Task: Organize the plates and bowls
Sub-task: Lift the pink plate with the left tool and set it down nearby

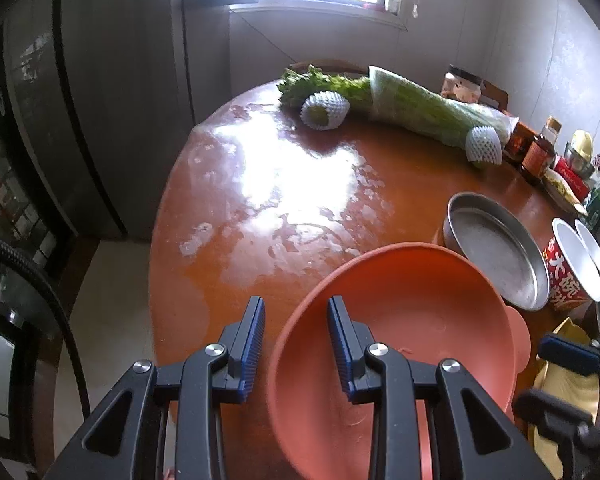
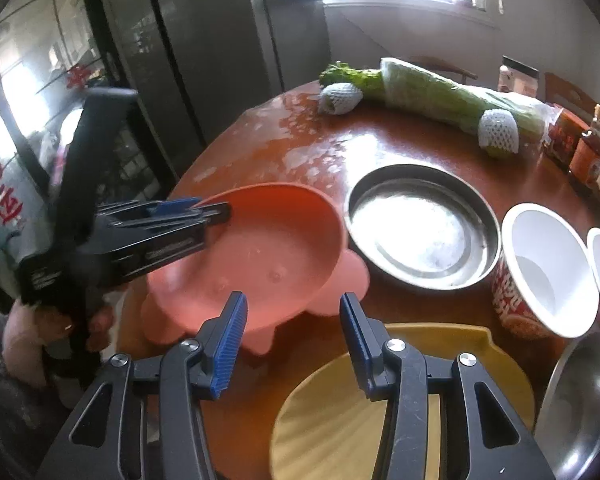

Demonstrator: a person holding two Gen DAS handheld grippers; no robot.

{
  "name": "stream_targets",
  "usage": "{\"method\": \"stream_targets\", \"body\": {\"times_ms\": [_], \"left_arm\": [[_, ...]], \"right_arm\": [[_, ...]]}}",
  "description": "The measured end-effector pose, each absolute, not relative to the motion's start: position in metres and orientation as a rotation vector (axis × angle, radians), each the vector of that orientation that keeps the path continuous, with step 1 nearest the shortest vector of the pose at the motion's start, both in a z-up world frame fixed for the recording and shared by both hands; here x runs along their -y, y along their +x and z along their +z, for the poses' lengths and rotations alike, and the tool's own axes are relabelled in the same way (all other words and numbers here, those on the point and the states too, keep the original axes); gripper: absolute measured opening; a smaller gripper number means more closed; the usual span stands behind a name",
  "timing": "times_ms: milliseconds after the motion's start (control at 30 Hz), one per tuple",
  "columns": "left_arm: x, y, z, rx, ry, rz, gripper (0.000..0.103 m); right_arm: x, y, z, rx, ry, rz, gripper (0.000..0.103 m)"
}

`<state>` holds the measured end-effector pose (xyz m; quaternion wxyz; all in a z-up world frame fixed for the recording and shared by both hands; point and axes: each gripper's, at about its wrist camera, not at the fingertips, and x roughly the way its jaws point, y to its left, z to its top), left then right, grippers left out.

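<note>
While the pink bowl point(image 2: 268, 256) sits tilted with one edge raised off the counter point(image 1: 260, 184), the sorting looks barely begun. The left hand-held gripper point(image 1: 296, 344) straddles the bowl's rim, one finger inside and one outside, jaws spread with a gap on either side of the rim in its own view; the right wrist view suggests a closer hold, so a firm pinch cannot be confirmed. The right hand-held gripper point(image 2: 292, 344) hangs spread and empty above the yellow plate point(image 2: 380, 408). Nothing appears stacked yet: the metal pan point(image 2: 422, 226) lies just beside the bowl, two white paper bowls point(image 2: 548, 272) stand next to it, and a steel bowl point(image 2: 584, 404) sits at the near right edge. Judging by this, nearly all grouping remains.
</note>
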<state>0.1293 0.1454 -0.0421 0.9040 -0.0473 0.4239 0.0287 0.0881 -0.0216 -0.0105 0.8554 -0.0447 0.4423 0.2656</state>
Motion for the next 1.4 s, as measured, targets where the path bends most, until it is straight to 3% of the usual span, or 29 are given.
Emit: {"method": "stream_targets", "body": {"times_ms": [333,867,1400], "left_arm": [[-0.147,0.102,-0.043,-0.915,-0.137,0.026,0.033],[-0.153,0.126,-0.048,-0.927,-0.080,0.033,0.032],[-0.155,0.151,-0.046,-0.914,-0.054,0.024,0.033]], "right_arm": [[0.019,0.116,-0.024,-0.994,-0.075,0.512,0.060],[0.006,0.096,-0.012,-0.912,-0.196,0.561,0.061],[0.006,0.082,-0.021,-0.945,-0.082,0.581,0.062]]}}
